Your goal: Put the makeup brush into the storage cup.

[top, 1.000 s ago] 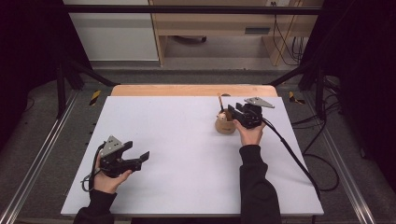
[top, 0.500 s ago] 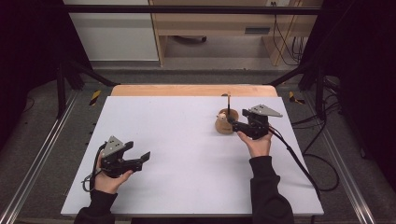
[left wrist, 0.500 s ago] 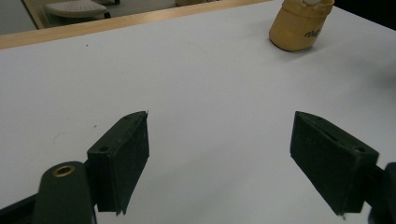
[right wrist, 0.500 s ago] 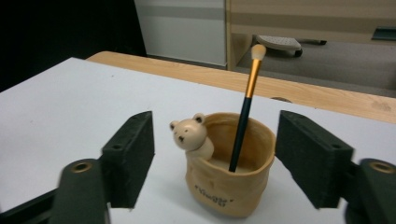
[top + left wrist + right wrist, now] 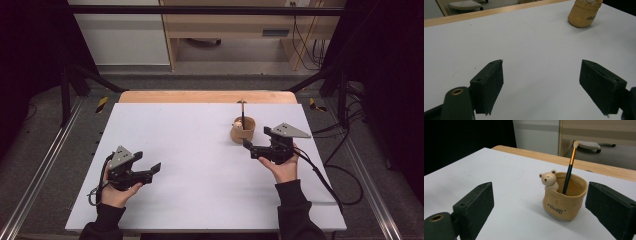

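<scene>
A tan cup (image 5: 242, 132) with a small bear figure (image 5: 548, 180) on its rim stands on the white table (image 5: 200, 150), right of the middle. A thin dark brush (image 5: 242, 113) with a gold ferrule leans upright inside it. My right gripper (image 5: 249, 147) hovers just near-right of the cup and apart from it. Its jaws have just been opening and stand open, with nothing between them. The right gripper view shows the cup (image 5: 565, 200) and brush (image 5: 568, 173) ahead of the right gripper (image 5: 539, 212). My left gripper (image 5: 151, 165) rests open at the near left. The left gripper view has the cup (image 5: 584, 15) far beyond the left gripper (image 5: 541, 82).
A wooden strip (image 5: 200, 96) runs along the table's far edge. A black cable (image 5: 325, 182) trails from the right gripper over the table's right side. Metal rails (image 5: 45, 170) flank the table, and a wooden bench (image 5: 240, 25) stands behind it.
The right gripper has drawn back from the cup toward the near right, and its jaws have spread. The brush stays standing in the cup. The left hand has not moved.
</scene>
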Tool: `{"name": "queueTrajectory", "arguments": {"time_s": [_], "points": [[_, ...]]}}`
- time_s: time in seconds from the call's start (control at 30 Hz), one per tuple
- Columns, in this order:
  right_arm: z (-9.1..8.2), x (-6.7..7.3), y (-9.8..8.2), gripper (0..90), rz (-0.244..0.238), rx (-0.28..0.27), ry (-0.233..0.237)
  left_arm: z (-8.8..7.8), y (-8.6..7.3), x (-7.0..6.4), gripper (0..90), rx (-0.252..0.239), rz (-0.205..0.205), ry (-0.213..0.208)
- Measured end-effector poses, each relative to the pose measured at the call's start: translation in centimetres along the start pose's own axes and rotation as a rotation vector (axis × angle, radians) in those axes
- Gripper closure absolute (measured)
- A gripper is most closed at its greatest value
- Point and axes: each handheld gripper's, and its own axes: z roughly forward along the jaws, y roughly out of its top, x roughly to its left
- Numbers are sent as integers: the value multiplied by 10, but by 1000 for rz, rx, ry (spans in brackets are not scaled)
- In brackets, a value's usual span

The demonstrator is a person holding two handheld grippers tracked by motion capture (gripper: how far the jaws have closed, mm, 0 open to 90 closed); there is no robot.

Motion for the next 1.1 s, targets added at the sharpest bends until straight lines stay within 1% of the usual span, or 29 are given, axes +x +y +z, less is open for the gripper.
{"name": "queueTrajectory", "arguments": {"time_s": [0.03, 0.07, 0.13, 0.2, 0.33, 0.4, 0.53, 0.67, 0.73, 0.9, 0.93, 1.1], "points": [[-2, 1, -1, 75, 5, -2, 2, 0, 0, 0, 189, 0, 0, 0], [-5, 1, -2, 71, -12, 0, 4, 0, 0, 0, 188, 0, 0, 1], [-9, 3, -5, 62, -23, 10, 4, 0, 0, 0, 186, 1, 0, 1], [-13, 4, -8, 60, -35, 9, 9, 0, 0, 0, 182, 0, -1, 2], [-21, 4, -16, 56, -30, 15, 20, -1, 0, 0, 177, -7, -4, 3], [-24, 4, -20, 55, -41, 18, 20, -2, 0, 1, 175, -9, -5, 5], [-33, 5, -29, 53, -45, 23, 31, -2, 0, 1, 171, -10, -7, 5], [-40, 4, -36, 44, -59, 31, 24, -2, 0, 1, 167, -10, -5, 5], [-45, 3, -39, 44, -49, 20, 23, -3, 0, 1, 167, -13, -5, 5], [-53, -1, -45, 41, -43, 18, 19, -3, 0, 1, 166, -14, -6, 2], [-54, -1, -46, 41, -29, 15, 14, -3, 0, 1, 165, -14, -6, 1], [-58, -5, -50, 38, -23, 14, 7, -4, 0, 1, 165, -19, -7, -1]]}}
